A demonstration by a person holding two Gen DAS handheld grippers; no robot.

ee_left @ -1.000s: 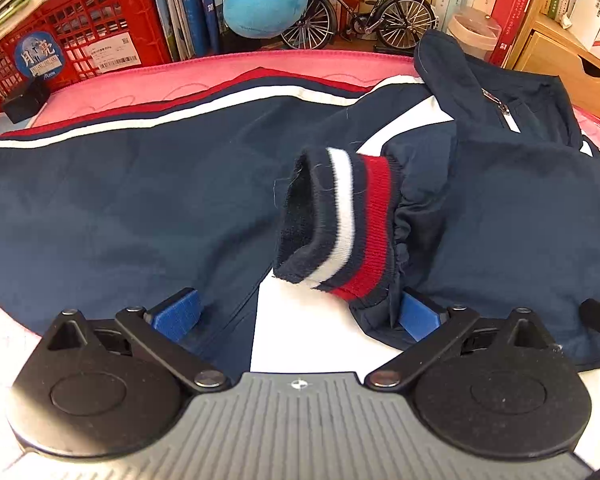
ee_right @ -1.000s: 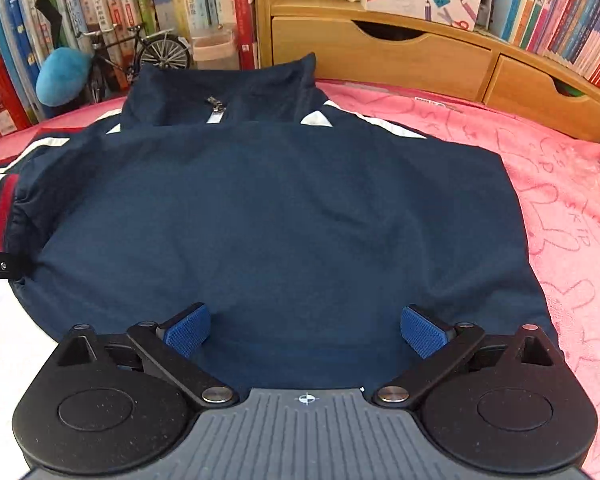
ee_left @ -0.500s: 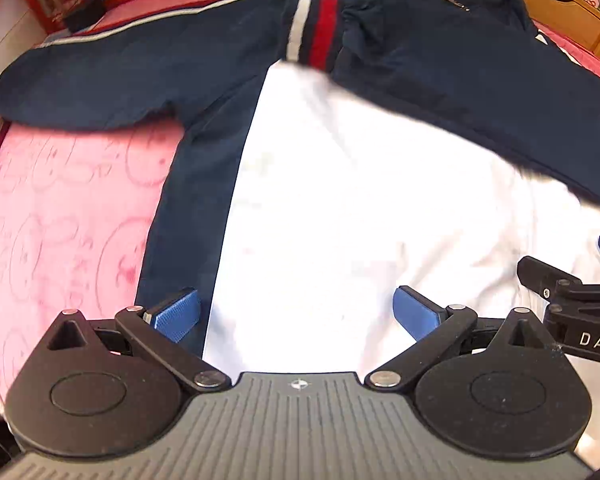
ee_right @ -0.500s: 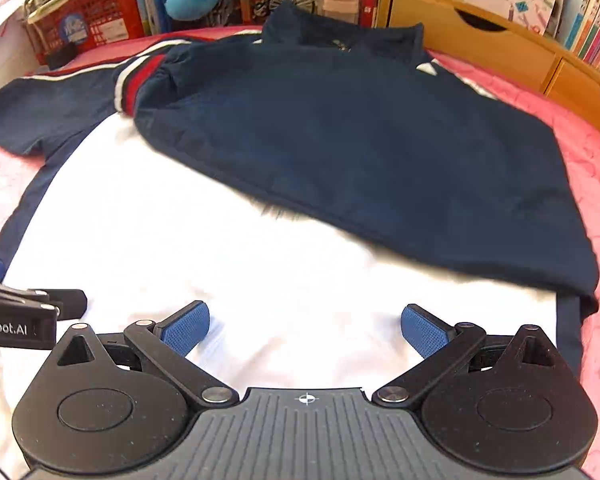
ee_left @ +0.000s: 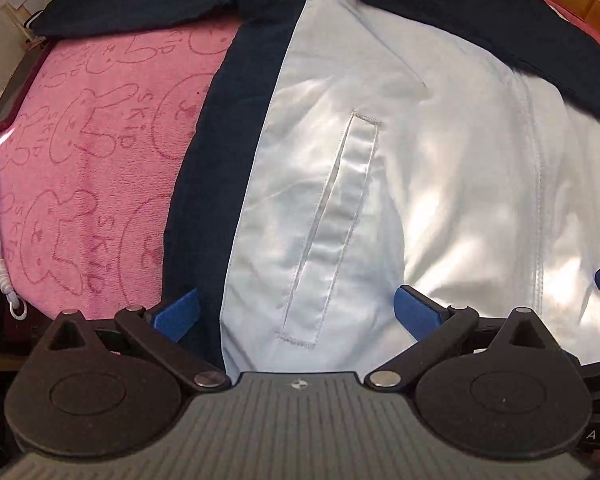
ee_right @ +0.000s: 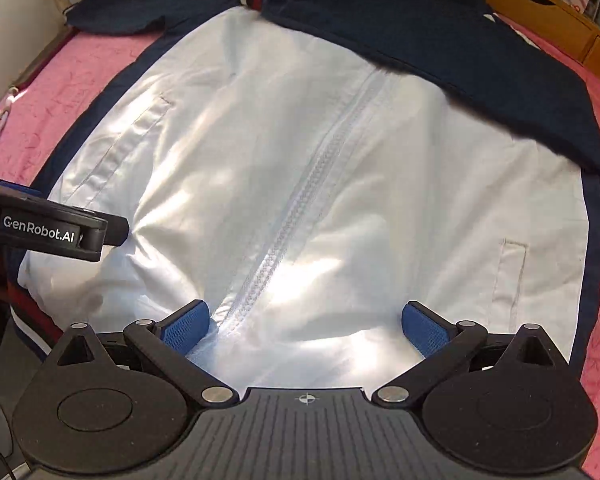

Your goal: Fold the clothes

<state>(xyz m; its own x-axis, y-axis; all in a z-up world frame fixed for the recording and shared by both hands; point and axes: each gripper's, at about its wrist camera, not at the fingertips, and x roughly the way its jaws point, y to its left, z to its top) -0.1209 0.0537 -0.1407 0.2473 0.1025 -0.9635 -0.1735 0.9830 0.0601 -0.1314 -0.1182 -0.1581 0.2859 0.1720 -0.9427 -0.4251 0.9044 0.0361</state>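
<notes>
Jacket (ee_right: 300, 184) hem lies just ahead of my left gripper (ee_left: 296, 312) and right gripper (ee_right: 306, 326), both spread wide, empty. Next, I judge, each must pinch the hem for folding upward.

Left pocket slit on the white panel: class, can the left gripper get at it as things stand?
Probably yes: the left gripper has its jaws open astride the pocket slit, with nothing lying over it.
</notes>
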